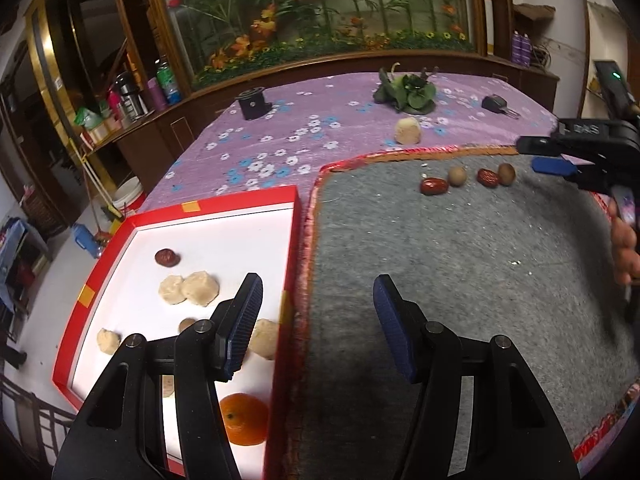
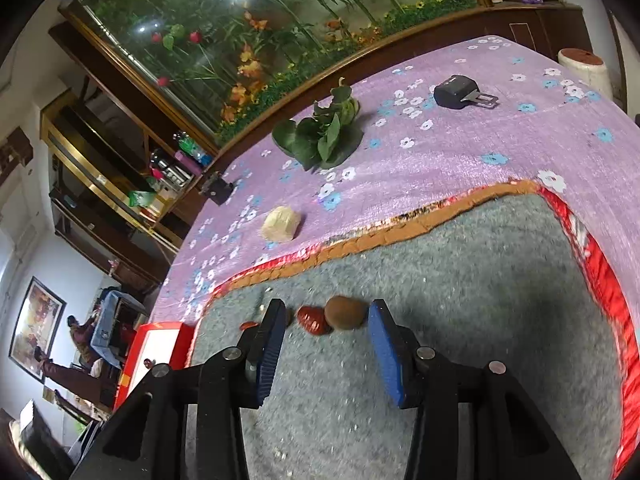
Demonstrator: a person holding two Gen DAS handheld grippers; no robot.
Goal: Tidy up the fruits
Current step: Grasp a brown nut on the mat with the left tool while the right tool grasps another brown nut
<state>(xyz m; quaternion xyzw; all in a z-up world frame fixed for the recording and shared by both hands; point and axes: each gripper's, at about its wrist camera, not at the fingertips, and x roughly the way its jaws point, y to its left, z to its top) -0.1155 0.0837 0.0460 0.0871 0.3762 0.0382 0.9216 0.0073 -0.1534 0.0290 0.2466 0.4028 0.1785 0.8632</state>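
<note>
A red box [image 1: 100, 276] with a white floor holds a red date [image 1: 167, 258], several pale lumps [image 1: 189, 289] and an orange [image 1: 244, 420]. My left gripper [image 1: 318, 300] hangs open and empty over the box edge and the grey mat [image 1: 460, 280]. At the mat's far side lie two dates [image 1: 434, 186] and two brown round fruits [image 1: 457, 176]. My right gripper [image 1: 528, 155] comes in from the right near them. In the right wrist view it [image 2: 326, 332] is open, with a brown fruit [image 2: 345, 312] and a date [image 2: 313, 319] just beyond its tips.
A purple flowered cloth [image 1: 280, 136] covers the table. On it are a pale lump [image 2: 280, 224], a bunch of green leaves [image 2: 320, 136], a black buckle [image 2: 460, 92] and a black stand [image 1: 253, 102]. A hand [image 1: 624, 248] shows at the right edge.
</note>
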